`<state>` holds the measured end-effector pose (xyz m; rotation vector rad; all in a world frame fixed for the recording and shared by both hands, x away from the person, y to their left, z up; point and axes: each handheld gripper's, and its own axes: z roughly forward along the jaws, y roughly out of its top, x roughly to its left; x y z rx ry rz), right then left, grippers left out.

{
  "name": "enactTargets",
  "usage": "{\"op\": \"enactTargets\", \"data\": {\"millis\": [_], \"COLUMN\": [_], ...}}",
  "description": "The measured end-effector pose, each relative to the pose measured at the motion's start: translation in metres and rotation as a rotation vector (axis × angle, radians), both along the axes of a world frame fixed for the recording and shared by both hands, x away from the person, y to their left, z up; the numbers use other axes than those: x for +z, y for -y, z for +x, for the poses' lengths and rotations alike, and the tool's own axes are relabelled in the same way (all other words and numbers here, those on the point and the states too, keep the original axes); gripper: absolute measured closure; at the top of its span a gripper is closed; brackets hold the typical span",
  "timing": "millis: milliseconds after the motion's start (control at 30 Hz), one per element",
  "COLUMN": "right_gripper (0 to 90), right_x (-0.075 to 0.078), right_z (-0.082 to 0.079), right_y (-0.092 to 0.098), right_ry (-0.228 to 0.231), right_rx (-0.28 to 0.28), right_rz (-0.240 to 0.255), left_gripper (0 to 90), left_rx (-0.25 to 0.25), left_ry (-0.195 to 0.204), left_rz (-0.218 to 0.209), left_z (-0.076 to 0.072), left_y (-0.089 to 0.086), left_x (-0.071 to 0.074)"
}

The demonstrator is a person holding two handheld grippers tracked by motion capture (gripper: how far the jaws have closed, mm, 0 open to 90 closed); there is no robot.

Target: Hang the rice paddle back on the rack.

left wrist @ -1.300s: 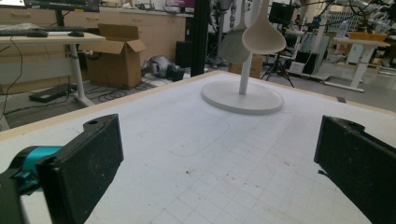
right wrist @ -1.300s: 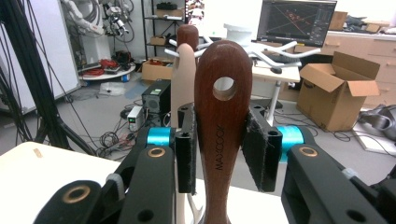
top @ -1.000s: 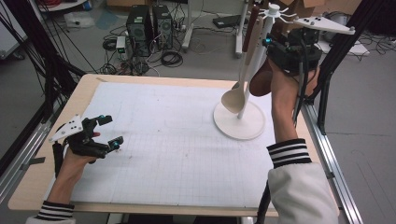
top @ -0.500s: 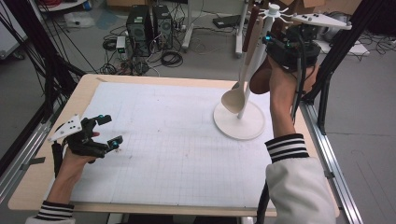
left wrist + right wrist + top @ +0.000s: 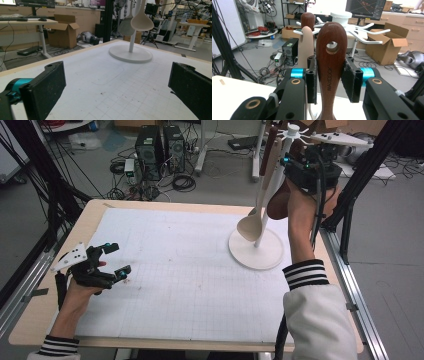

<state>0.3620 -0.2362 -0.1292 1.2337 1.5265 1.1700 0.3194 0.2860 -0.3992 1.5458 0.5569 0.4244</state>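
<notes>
Right gripper view: right hand-held gripper (image 5: pixel 331 82) clamps dark wooden utensil (image 5: pixel 331 75) handle; left hand-held gripper (image 5: pixel 112 260) wide.

Three utensils gather at one white rack (image 5: pixel 256 251): a dark wooden spoon (image 5: pixel 331 72) clamped between the right gripper's (image 5: pixel 331 80) jaws, one pale spoon (image 5: pixel 251 222) and one dark-handled utensil (image 5: pixel 270 142) hanging from the rack's arms. Two grippers are in use, the left gripper (image 5: pixel 107 262) well apart from the rack with nothing between its jaws. One gridded mat (image 5: pixel 180 285) lies under the rack, on one table (image 5: pixel 30 317).
</notes>
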Motion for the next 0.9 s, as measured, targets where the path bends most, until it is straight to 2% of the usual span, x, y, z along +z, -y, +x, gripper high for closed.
{"op": "enactTargets", "data": {"millis": [900], "right_gripper": [67.9], "right_x": [0.0029], "right_z": [0.0091], "right_y": [-0.0013], "right_ry": [-0.028], "right_rx": [-0.009], "right_rz": [0.001], "left_gripper": [1.7], "left_rx": [0.003], "left_ry": [-0.002], "left_rz": [-0.002], "left_z": [0.0002], "left_y": [-0.0005], "left_x": [-0.0002]}}
